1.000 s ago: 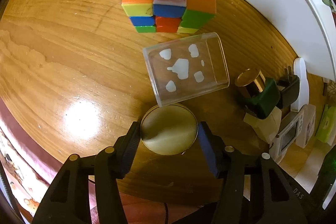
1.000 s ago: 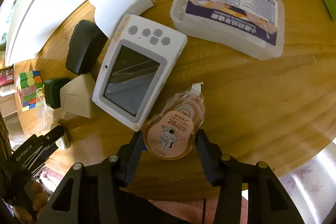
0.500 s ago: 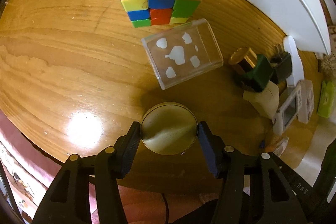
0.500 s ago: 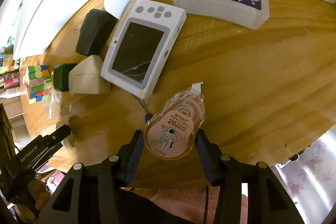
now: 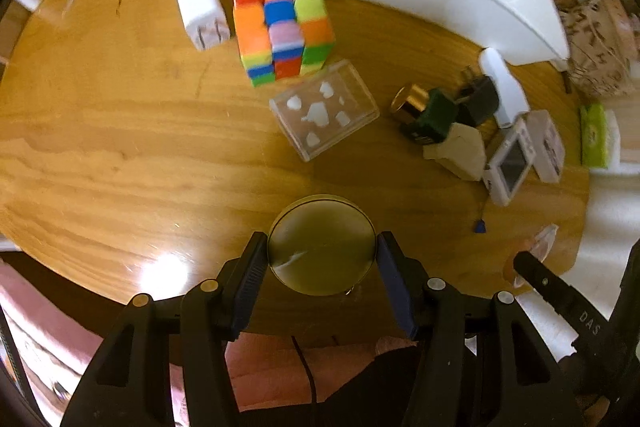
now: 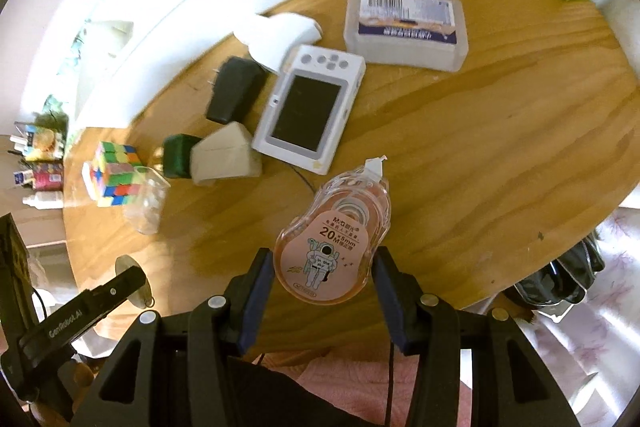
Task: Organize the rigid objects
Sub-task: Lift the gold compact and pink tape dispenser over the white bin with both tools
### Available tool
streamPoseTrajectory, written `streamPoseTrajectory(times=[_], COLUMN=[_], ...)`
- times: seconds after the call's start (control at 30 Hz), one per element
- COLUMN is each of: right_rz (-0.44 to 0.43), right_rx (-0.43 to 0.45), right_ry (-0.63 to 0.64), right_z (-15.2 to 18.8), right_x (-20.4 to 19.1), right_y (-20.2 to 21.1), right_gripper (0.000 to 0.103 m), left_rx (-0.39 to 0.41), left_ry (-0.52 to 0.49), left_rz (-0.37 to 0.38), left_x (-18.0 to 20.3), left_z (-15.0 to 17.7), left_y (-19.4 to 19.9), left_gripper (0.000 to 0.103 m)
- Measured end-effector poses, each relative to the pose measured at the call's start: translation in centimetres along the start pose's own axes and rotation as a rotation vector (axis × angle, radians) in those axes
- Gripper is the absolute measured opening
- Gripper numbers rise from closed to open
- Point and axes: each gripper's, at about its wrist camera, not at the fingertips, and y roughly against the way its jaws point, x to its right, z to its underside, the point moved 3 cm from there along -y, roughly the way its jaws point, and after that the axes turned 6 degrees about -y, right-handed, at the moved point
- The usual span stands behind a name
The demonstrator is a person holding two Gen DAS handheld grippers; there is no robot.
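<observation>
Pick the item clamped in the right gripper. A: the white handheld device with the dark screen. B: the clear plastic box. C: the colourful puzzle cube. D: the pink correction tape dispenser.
D: in the right wrist view the right gripper is shut on the correction tape dispenser, its fingers pressing both sides, while the puzzle cube, the handheld device and the clear box lie apart on the wooden table.

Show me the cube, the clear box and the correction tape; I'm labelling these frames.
Cube (image 5: 282, 29), left wrist view, top face.
Clear box (image 5: 325, 115), left wrist view, lid.
Correction tape (image 6: 335, 243), right wrist view, astronaut label.
</observation>
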Motion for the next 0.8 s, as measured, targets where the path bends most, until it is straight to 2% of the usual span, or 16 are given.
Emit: streamPoseTrajectory(times=[0.2, 0.4, 0.6, 0.8], right_rz=[-0.024, -0.050, -0.074, -0.103], right_rx=[0.086, 0.169, 0.266, 0.392], right_ry=[-0.019, 0.009, 0.083, 0.201], right_z=[0.6, 0.4, -0.9, -2.5], right_x=[-1.4, -3.8, -6.2, -8.1], right_y=[1.3, 2.5, 4.5, 7.3], right_gripper=[0.051, 0.051, 0.051, 0.051], left_rx=[0.073, 0.194, 0.279, 0.399], left_ry=[-0.092, -0.161, -0.192, -0.218], left_rz=[-0.029, -0.058, -0.046, -0.028], left_x=[-0.5, -0.3, 0.4, 2.3], left_z=[-0.9, -2.9, -4.4, -6.0], left_y=[3.5, 7.0, 9.3, 11.3], left_gripper=[0.059, 0.059, 0.059, 0.059])
